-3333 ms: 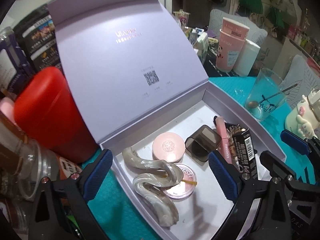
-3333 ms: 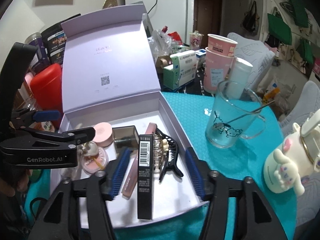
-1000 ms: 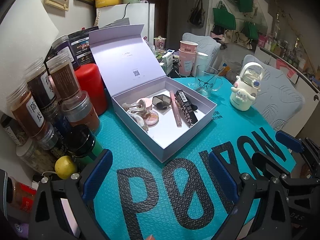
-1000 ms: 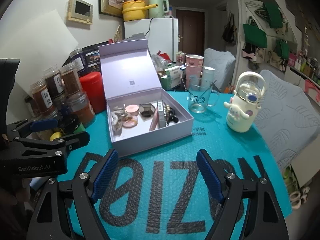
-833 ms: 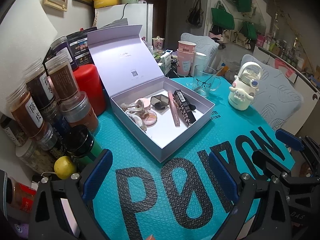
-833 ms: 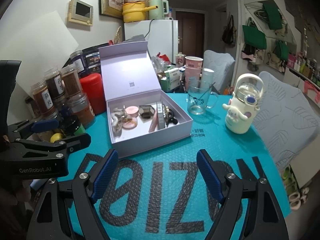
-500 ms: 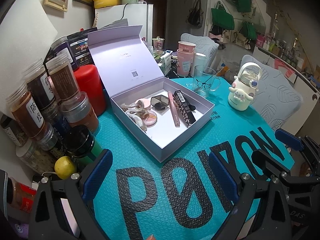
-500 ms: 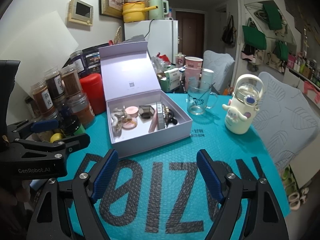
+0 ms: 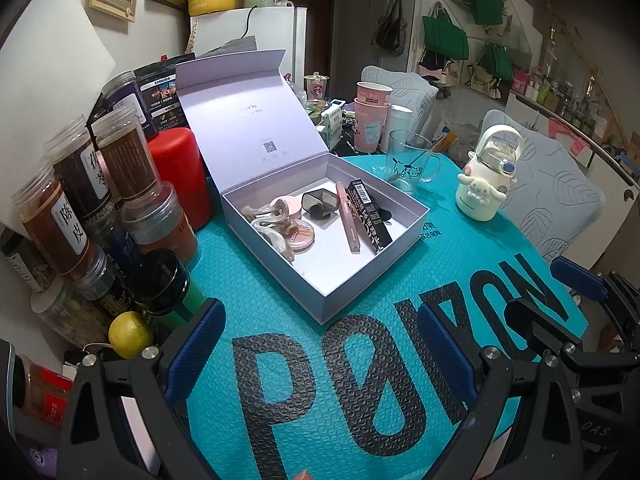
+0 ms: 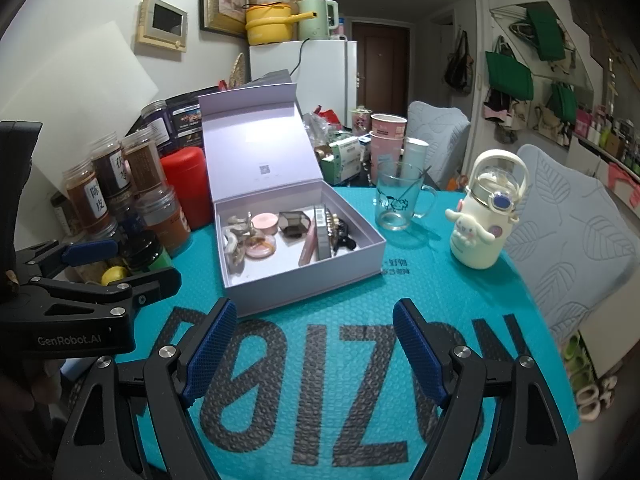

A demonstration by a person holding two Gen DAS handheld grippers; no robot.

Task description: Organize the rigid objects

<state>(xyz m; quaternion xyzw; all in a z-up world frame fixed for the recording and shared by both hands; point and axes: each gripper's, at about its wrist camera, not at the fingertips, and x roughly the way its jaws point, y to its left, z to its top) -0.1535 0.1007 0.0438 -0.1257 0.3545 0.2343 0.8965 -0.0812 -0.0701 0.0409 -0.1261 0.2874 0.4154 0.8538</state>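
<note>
A lilac box (image 9: 276,272) (image 10: 304,288) stands on the teal mat with its lid upright. Inside lie a pearly hair clip (image 9: 272,236) (image 10: 234,244), a pink compact (image 9: 286,206), a dark hexagonal case (image 9: 320,202), a pink tube (image 9: 348,220), a black carton (image 9: 366,216) and a black claw clip (image 10: 344,240). My left gripper (image 9: 320,344) hangs open over the mat in front of the box, with nothing between its blue pads. My right gripper (image 10: 314,344) is open too, just short of the box's front wall and holding nothing.
Spice jars (image 9: 80,184), a red canister (image 9: 180,176) and a lemon (image 9: 130,334) crowd the left side. A glass mug with a spoon (image 10: 396,200), a white character bottle (image 10: 484,216) and pink paper cups (image 10: 386,136) stand at the right and behind. A cushioned chair sits beyond the table's right edge.
Both grippers were close over the box a few seconds ago and have drawn back to the front of the mat. Over the last second nothing has visibly shifted.
</note>
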